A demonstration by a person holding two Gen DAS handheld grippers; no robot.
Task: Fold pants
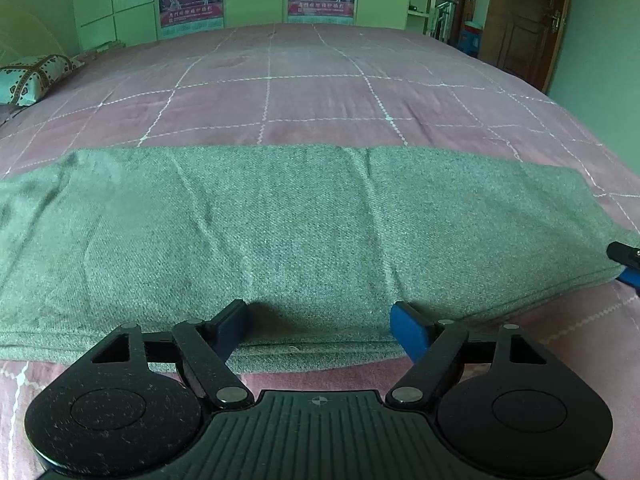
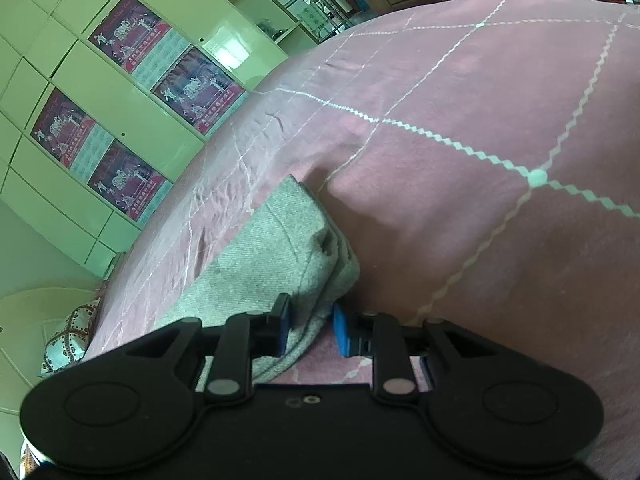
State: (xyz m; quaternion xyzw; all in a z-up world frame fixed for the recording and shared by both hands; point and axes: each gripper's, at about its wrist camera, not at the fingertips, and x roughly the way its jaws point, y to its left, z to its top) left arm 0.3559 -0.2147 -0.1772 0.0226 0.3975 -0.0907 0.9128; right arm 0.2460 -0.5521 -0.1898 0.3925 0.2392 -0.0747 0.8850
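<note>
Gripping 1 pants [image 2: 276,252], 2 grippers: R gripper [image 2: 310,326] pinching, L gripper [image 1: 320,324] open

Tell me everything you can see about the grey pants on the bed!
The grey pants look woolly and thick. They lie flat as a long folded strip across the pink quilted bedspread, with soft creases. The left gripper sits open at their near edge. The right gripper has one end corner bunched between its blue fingers.
</note>
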